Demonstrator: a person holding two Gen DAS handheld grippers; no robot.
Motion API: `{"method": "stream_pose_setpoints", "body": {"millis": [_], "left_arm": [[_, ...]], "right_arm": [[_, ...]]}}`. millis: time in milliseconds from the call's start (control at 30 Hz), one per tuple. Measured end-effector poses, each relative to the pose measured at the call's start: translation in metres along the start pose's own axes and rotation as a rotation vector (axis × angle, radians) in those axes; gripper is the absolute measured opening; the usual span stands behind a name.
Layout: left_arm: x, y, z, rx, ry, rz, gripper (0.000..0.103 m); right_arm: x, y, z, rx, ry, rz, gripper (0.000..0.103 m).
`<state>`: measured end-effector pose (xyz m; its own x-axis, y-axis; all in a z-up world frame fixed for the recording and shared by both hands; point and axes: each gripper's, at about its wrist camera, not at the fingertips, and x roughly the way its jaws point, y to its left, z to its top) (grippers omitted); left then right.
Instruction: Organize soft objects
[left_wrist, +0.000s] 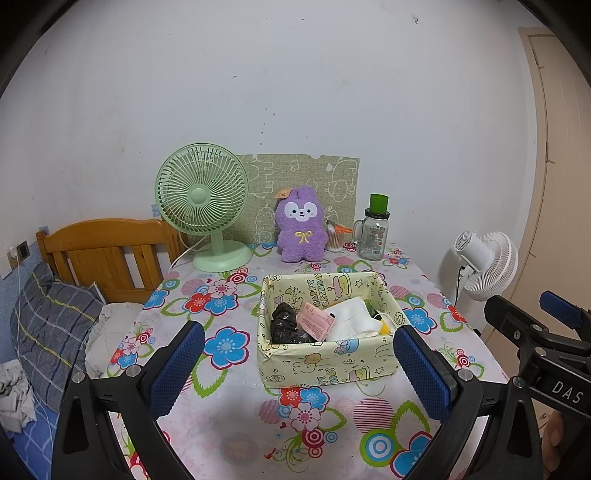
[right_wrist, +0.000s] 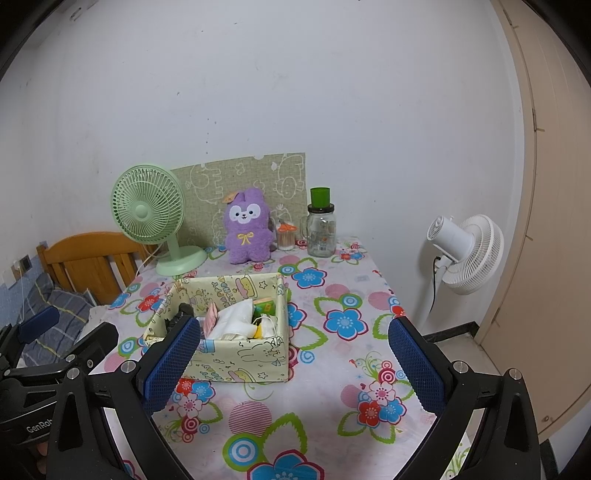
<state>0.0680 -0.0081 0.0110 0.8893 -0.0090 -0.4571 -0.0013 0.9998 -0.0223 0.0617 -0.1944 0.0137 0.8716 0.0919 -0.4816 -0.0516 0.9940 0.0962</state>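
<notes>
A purple plush rabbit (left_wrist: 301, 225) sits upright at the back of the flowered table, against a green cartoon board; it also shows in the right wrist view (right_wrist: 246, 227). A pale yellow cartoon-print box (left_wrist: 325, 358) stands mid-table, holding a black bag (left_wrist: 283, 323), a pink packet and white cloth (left_wrist: 352, 319); the box also shows in the right wrist view (right_wrist: 236, 354). My left gripper (left_wrist: 299, 363) is open and empty, held above the table in front of the box. My right gripper (right_wrist: 293, 356) is open and empty, to the box's right front.
A green desk fan (left_wrist: 203, 203) stands back left. A glass jar with a green cup on it (left_wrist: 373, 236) and a cotton-swab tub with orange scissors (left_wrist: 336, 240) stand back right. A white floor fan (right_wrist: 465, 254) is right of the table. A wooden bed headboard (left_wrist: 103, 251) and pillow are left.
</notes>
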Motion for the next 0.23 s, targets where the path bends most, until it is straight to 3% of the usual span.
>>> {"method": "stream_pose_setpoints", "body": {"millis": [233], "left_arm": [[0.0006, 0.0001, -0.0006, 0.000, 0.004, 0.002, 0.103]], "right_arm": [[0.0008, 0.0007, 0.0006, 0.000, 0.001, 0.001, 0.103]]}}
